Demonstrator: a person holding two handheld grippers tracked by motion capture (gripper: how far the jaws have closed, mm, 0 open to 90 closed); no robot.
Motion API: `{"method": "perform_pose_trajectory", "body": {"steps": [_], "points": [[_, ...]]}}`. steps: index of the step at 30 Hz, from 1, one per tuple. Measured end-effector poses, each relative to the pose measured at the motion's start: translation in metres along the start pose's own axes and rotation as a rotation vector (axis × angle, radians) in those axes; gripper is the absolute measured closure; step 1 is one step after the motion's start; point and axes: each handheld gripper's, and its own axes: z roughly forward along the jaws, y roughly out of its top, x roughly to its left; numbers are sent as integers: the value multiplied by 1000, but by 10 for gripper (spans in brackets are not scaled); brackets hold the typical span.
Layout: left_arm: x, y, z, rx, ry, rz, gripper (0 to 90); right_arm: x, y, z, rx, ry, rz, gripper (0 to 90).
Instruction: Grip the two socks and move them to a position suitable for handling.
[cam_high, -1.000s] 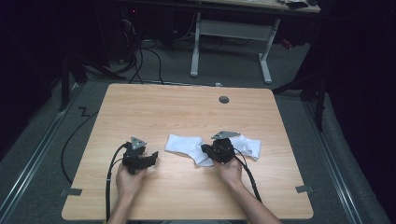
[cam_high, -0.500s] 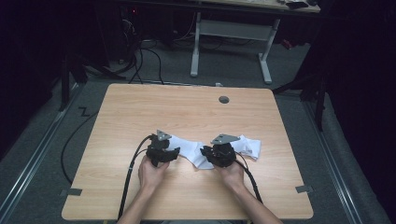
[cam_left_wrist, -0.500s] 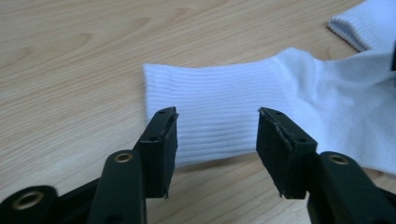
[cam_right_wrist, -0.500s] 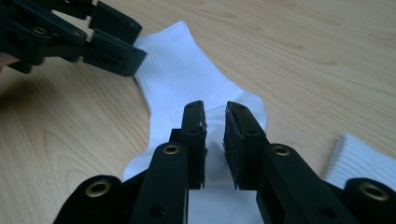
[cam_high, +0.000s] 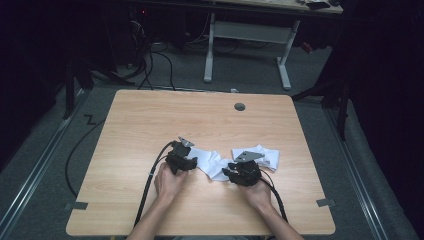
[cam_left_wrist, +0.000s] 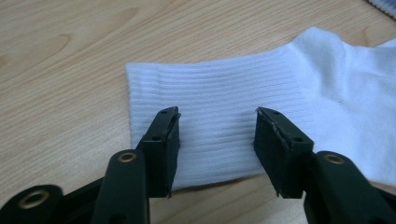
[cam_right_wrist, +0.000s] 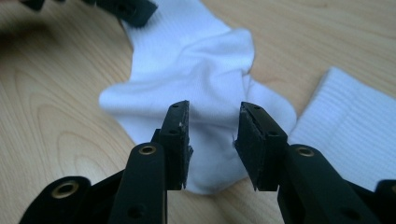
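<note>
White ribbed cotton sock (cam_left_wrist: 219, 116), one item, lying flat and partly crumpled on the pale wood-grain bench (cam_high: 150, 125), near the person's edge. Its ribbed cuff end points to the left hand-held gripper (cam_left_wrist: 217, 135), whose jaws have just been closing and now stand part open astride the cuff, pads clear of the fabric, nothing gripped; judged to be lining up a pinch on that end. The crumpled foot end lies under the right hand-held gripper (cam_right_wrist: 212, 140), whose jaws have just been opening and stand apart over the cloth, holding nothing; judged a release or a re-grip. One gripper at each end suggests the sock is to be stretched out or folded.

Second white ribbed sock (cam_right_wrist: 345, 126), just beside the first, on the right gripper's side, flat on the bench; probably its pair, awaiting its turn.

Markings: no brand, label or readable writing on socks, grippers or bench.
</note>
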Motion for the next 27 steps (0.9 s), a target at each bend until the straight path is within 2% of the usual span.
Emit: {"method": "perform_pose_trajectory", "body": {"steps": [2, 5, 8, 10, 14, 21, 27], "points": [[1, 2, 2, -4, 0, 3, 543, 1, -2, 3, 32, 3, -22, 698], [3, 4, 3, -9, 4, 12, 643, 4, -3, 4, 40, -4, -50, 769], [2, 9, 6, 6, 19, 45, 766, 8, -4, 3, 42, 3, -66, 831], [1, 12, 8, 8, 22, 64, 817, 10, -5, 2, 40, 11, -70, 886], [4, 20, 10, 4, -4, 62, 839, 16, -9, -2, 26, 33, -86, 898], [3, 38, 8, -75, -39, 71, 844, 32, -11, -12, -1, 82, -120, 900], [-4, 43, 19, -119, -68, 100, 839, 46, -11, -12, -22, 141, -137, 900]]}}
